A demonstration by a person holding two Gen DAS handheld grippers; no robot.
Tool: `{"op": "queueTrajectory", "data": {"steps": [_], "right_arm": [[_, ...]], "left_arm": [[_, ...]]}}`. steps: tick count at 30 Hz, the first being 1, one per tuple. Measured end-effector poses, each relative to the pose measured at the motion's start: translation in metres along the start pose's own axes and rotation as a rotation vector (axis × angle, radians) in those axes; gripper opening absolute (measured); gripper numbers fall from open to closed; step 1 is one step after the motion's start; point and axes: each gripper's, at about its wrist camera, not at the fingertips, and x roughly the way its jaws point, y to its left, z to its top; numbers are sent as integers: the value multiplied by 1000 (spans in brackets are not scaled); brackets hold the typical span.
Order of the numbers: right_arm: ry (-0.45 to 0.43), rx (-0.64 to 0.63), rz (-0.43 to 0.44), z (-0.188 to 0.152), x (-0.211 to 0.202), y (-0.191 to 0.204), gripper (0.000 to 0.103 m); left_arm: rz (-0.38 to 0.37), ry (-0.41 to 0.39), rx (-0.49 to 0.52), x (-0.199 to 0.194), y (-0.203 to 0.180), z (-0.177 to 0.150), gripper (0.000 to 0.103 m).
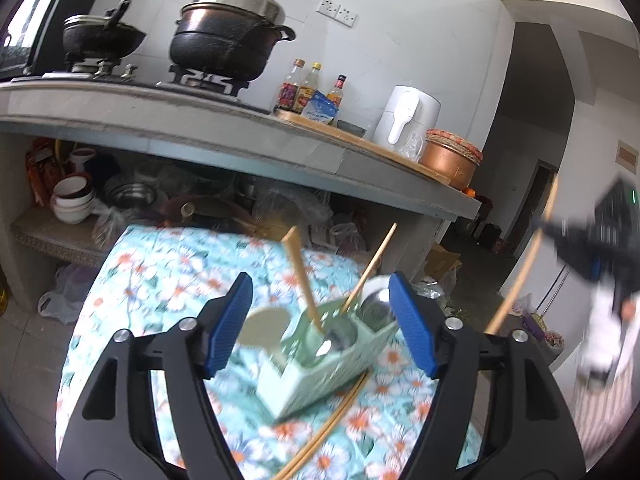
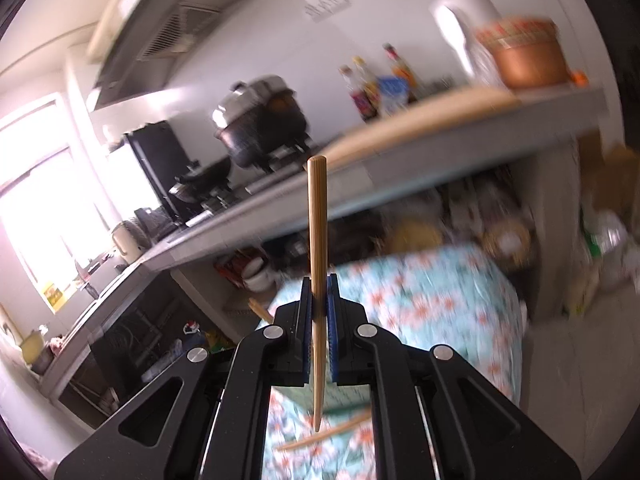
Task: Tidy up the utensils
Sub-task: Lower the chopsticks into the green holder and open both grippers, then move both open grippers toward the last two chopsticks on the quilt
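A pale green utensil holder (image 1: 320, 376) stands on the floral cloth. In it are a wooden spatula (image 1: 302, 276), a chopstick (image 1: 370, 268) and metal spoons (image 1: 340, 338). A pair of chopsticks (image 1: 328, 428) lies on the cloth by the holder. My left gripper (image 1: 320, 324) is open above the holder and holds nothing. My right gripper (image 2: 319, 300) is shut on a single bamboo chopstick (image 2: 317, 232), held upright; it also shows in the left wrist view (image 1: 524, 264) at the right. Another chopstick (image 2: 324, 434) lies on the cloth below.
A floral-covered table (image 1: 160, 272) stands before a stone counter (image 1: 240, 136) with pots on a stove, sauce bottles (image 1: 308, 88), a white kettle (image 1: 406, 118) and a copper pot (image 1: 450, 156). Bowls (image 1: 72, 200) and clutter fill the shelf below.
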Motion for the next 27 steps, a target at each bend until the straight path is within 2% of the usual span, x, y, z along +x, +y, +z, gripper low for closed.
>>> {"op": "queueTrajectory", "data": {"steps": [4,8,11,17,21,24,25,26,27], "right_arm": [[-44,-87,26,27,18,30,7],[-57,-150,19,37,50,47,7],[-34,-180,-1,32,80,54,7],[42,-209,-52,0,135,48,7],[61,-238,-82,-13,142,48,7],[43,-260,-111,-15,132,49,8],[40,-258,-115,-15,129,49,14],[34,-247,-122,-14,122,46,26],[24,-230,-123,-14,114,43,33]], "left_arm": [[30,45,-17,-13,13,-25,68],[66,98,-47,-21,27,-51,69],[96,129,-71,-26,37,-68,69],[128,167,-115,-25,51,-85,69],[131,176,-112,-21,53,-87,69],[121,190,-109,-15,50,-87,69],[120,197,-107,-11,49,-88,69],[121,206,-104,-8,47,-90,69],[123,219,-97,-4,45,-92,69]]}}
